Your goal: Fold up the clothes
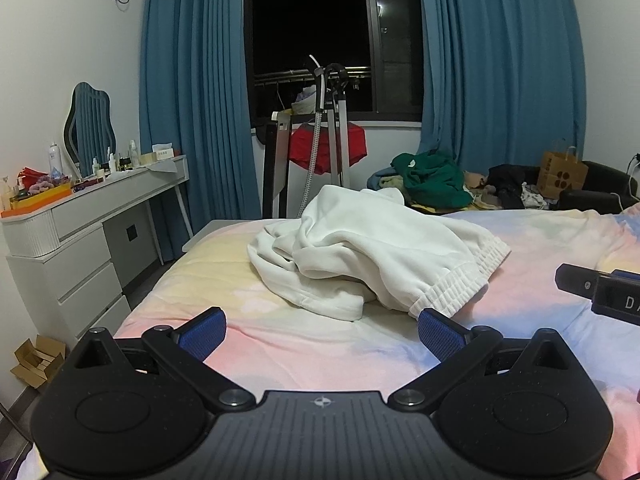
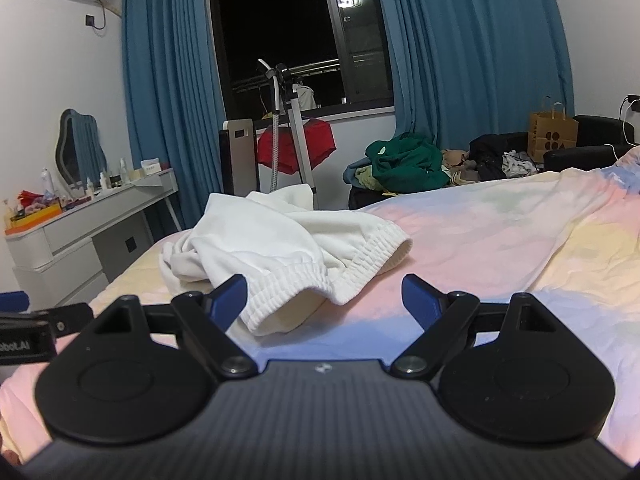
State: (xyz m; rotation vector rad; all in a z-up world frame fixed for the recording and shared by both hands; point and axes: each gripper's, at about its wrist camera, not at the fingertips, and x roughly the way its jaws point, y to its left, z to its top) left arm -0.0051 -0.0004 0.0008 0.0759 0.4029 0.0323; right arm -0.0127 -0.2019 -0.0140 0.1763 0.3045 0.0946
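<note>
— Left wrist view first: what lies ahead of the left gripper (image 1: 322, 334)?

— A crumpled white sweatshirt (image 1: 372, 256) heaped on the pastel tie-dye bedspread (image 1: 280, 344), toward the foot of the bed. Its ribbed hem (image 1: 460, 280) faces the camera and droops to the right. The jaws stand spread wide, blue pads apart with bare bedspread between them; the right-hand pad sits just beside the hem's lower edge, and I cannot tell whether it touches.

— And the right gripper (image 2: 324, 300)?

— Also spread wide, nothing pinched. From the right wrist view the ribbed hem (image 2: 320, 276) drapes into the gap between the fingers, nearer the left-hand pad. The cloth lies loose on the bed; no pad presses on it.

— Do the two tools see each other?

— Yes. The right gripper's black body shows at the right edge of the left view, and the left gripper's at the left edge of the right view. They are side by side, low over the bedspread.

— What is behind the bed?

— Blue curtains (image 1: 192, 80) on both sides of a dark window (image 1: 312, 20), a garment steamer (image 1: 320, 128) with a red garment (image 1: 352, 146) hanging by it, and a grey dressing table (image 1: 100, 208) with a mirror (image 1: 90, 128) and bottles at the left. A green garment (image 2: 404, 164) tops a pile of clothes beyond the bed, near a brown paper bag (image 2: 552, 136).
</note>
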